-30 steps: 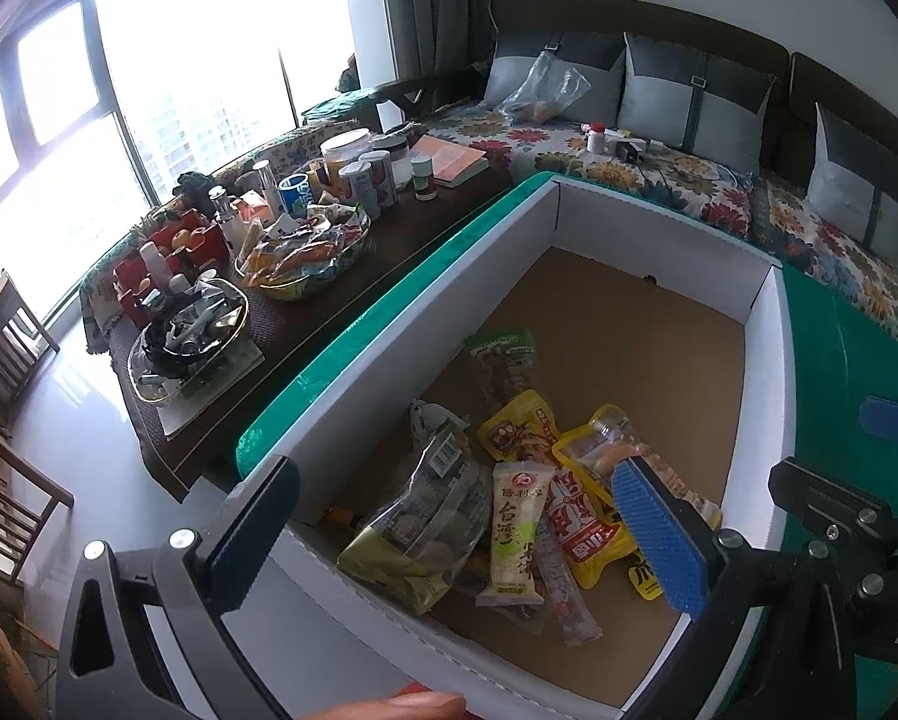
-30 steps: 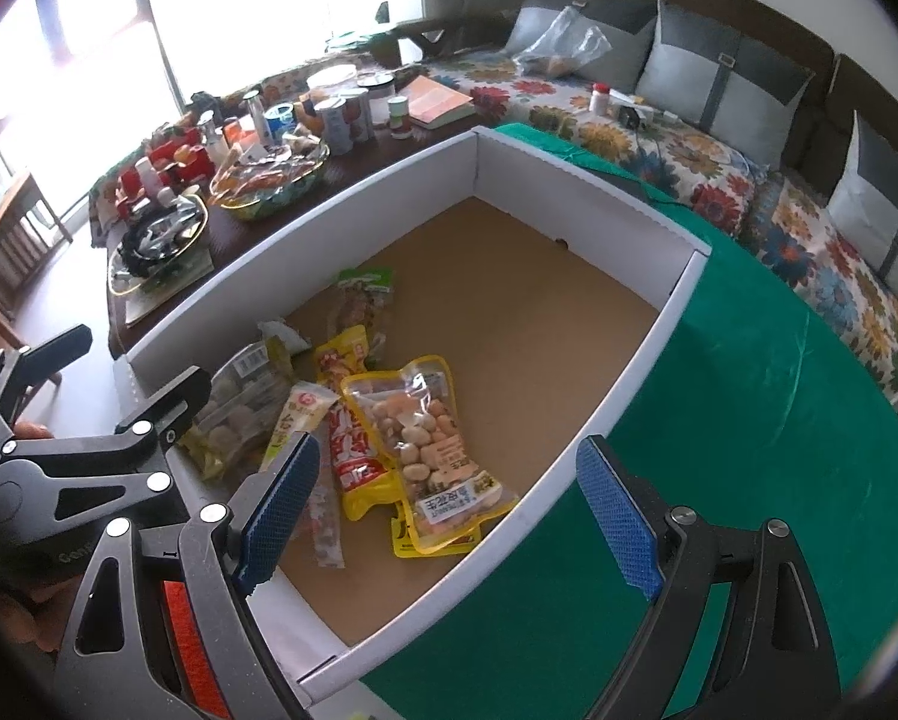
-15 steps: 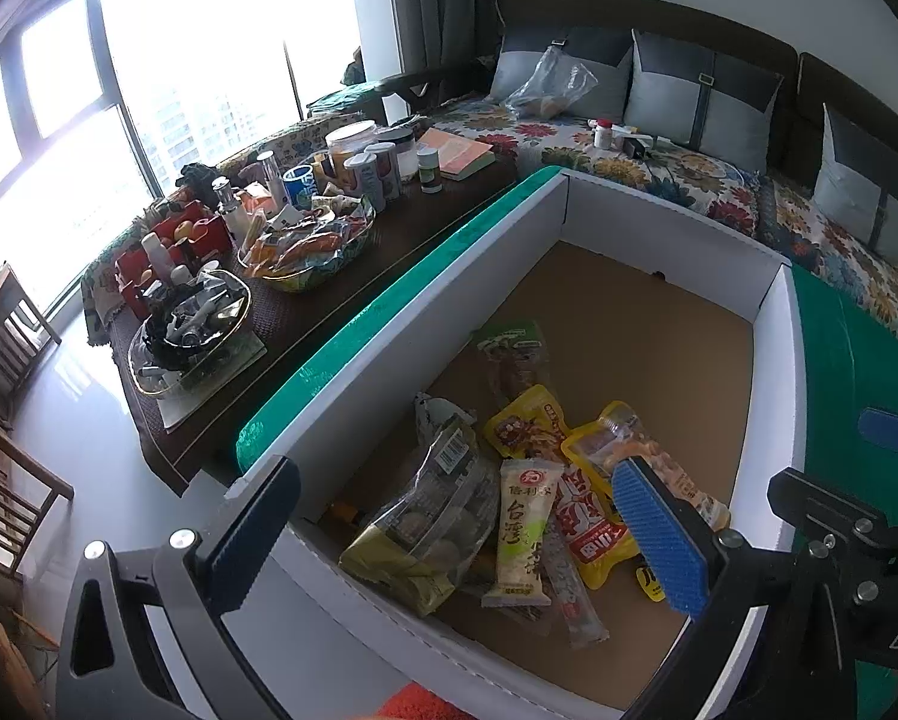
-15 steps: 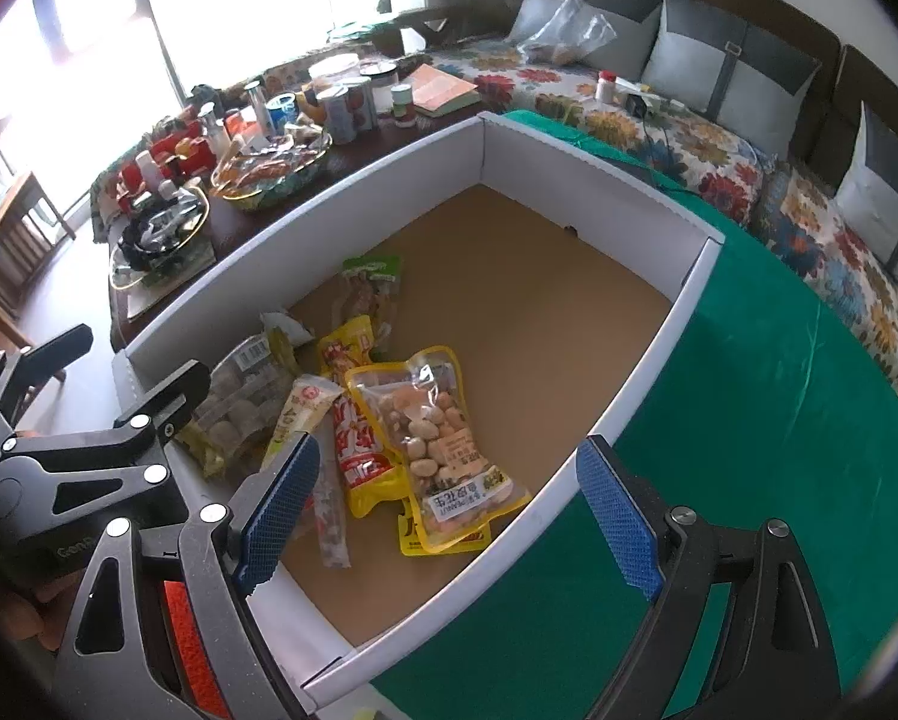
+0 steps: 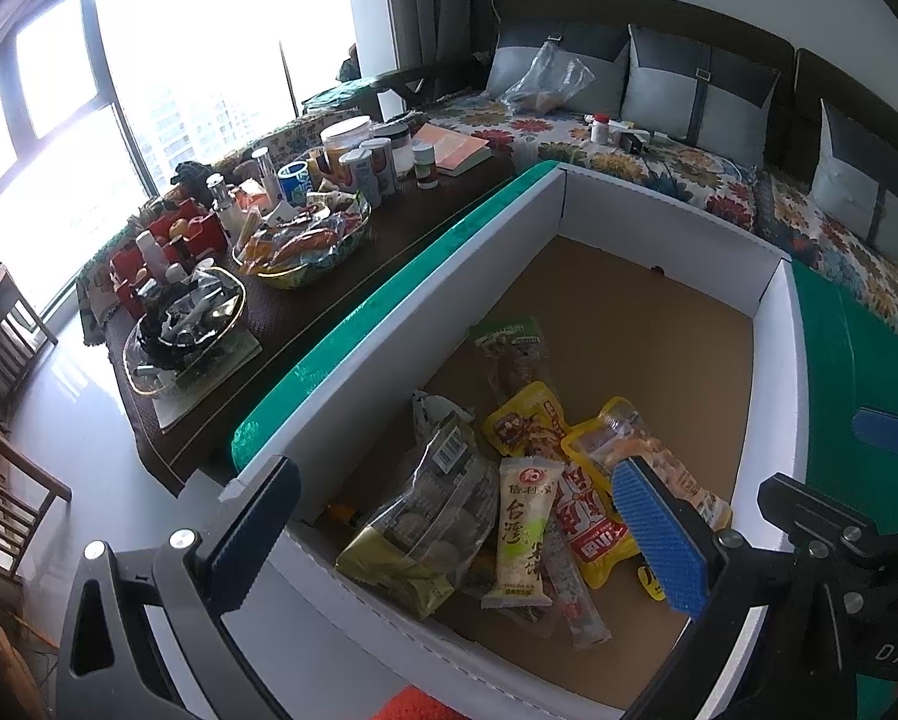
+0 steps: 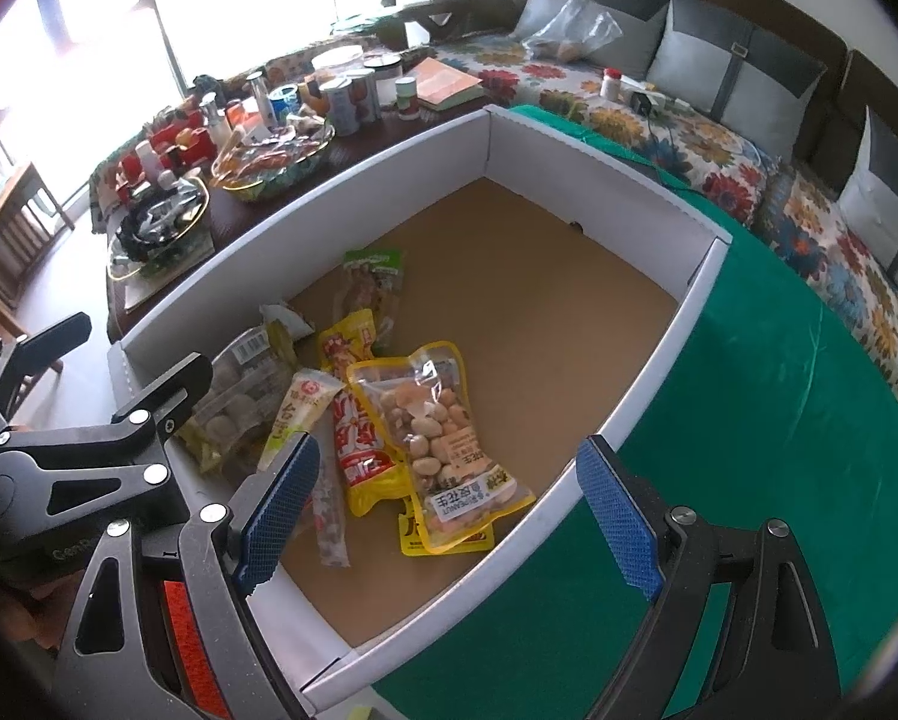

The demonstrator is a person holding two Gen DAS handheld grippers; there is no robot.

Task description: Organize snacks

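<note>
A white-walled cardboard box (image 5: 677,222) (image 6: 647,360) with a brown floor sits on a green cloth. Several snack packets lie in its near end: a clear-yellow peanut bag (image 6: 437,432) (image 5: 659,462), a red-yellow packet (image 6: 359,444) (image 5: 593,528), a white-green stick pack (image 5: 524,531) (image 6: 299,414), a clear bag of round sweets (image 5: 437,510) (image 6: 239,402) and a green-topped packet (image 5: 512,354) (image 6: 368,285). My left gripper (image 5: 455,540) is open and empty above the box's near left corner. My right gripper (image 6: 449,510) is open and empty above the near right wall.
A dark side table (image 5: 305,312) left of the box carries a glass bowl of snacks (image 5: 302,240), jars, cans and a tray of items (image 5: 185,324). A floral sofa (image 5: 659,162) with grey cushions runs behind. Green cloth (image 6: 779,450) covers the surface right of the box.
Both grippers have drifted slightly back and up, so the box sits a little further into view. Both stay open and empty. The snacks have not moved.
</note>
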